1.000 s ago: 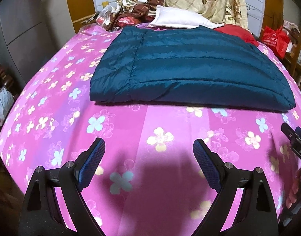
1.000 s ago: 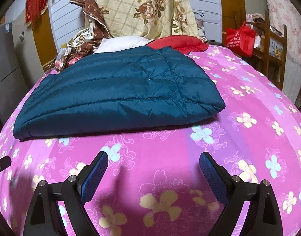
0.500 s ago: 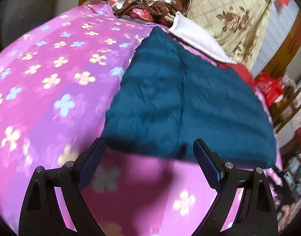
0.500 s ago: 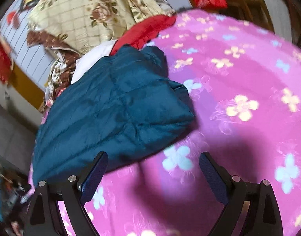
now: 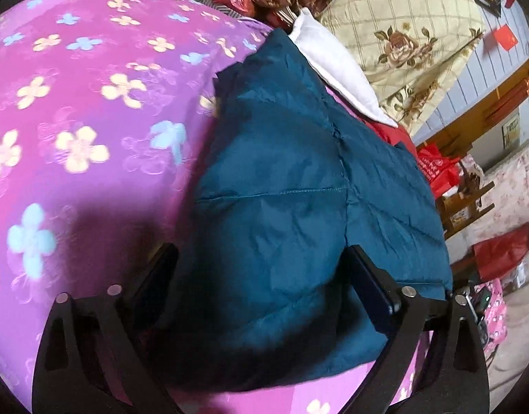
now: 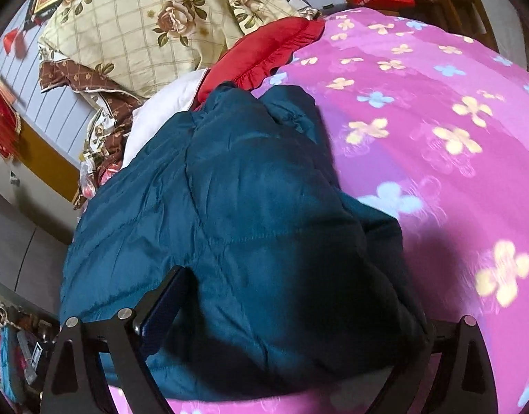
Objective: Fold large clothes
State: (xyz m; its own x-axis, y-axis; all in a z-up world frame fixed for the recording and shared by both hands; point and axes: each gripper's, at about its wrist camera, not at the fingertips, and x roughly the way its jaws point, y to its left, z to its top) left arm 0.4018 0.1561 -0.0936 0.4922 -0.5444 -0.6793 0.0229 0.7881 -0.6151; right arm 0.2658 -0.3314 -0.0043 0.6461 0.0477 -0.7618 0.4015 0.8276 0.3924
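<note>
Grippers (image 5: 261, 276) (image 6: 281, 296) straddle folded teal jacket (image 5: 299, 189) on bedspread (image 5: 74, 120)

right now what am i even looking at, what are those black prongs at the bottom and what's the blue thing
No robot here: a person carries a hand-held gripper in each hand, and a wide-angle camera on each one looks out along its two black fingers. So one picture is the left hand-held gripper seen from its own camera, and the other is the right hand-held gripper.

The blue thing is a folded teal quilted jacket lying on a bed with a pink flowered bedspread. Behind it are a white pillow, a red cushion and a cream rose-patterned blanket.

Each gripper straddles one end of the jacket. The left one's jaws are opening and nothing is pinched; whether the right one's pads press on the fabric is unclear.
</note>
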